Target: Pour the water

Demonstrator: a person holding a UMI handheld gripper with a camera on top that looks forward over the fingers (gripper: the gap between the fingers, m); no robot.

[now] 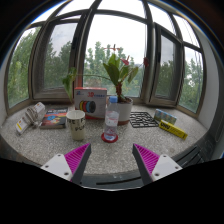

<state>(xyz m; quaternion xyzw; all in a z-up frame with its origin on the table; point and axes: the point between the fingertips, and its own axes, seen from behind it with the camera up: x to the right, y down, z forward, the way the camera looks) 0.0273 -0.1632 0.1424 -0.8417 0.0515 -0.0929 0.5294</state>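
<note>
Water bottle (111, 124), clear with a pink base, stands upright on the tabletop (120, 150), straight ahead of the claw (111, 161) and beyond its fingertips. The claw is wide open and holds nothing, its pink pads (77, 158) spread apart. Just left of the bottle sits a white cup (76, 124). Behind the bottle is a potted plant (120, 82), with a colourful box (90, 101) to the bottle's left rear. Right of the bottle lie a dark patterned mat (144, 119) and a yellow object (172, 129). Far left of the bottle lie some packets (32, 117).
</note>
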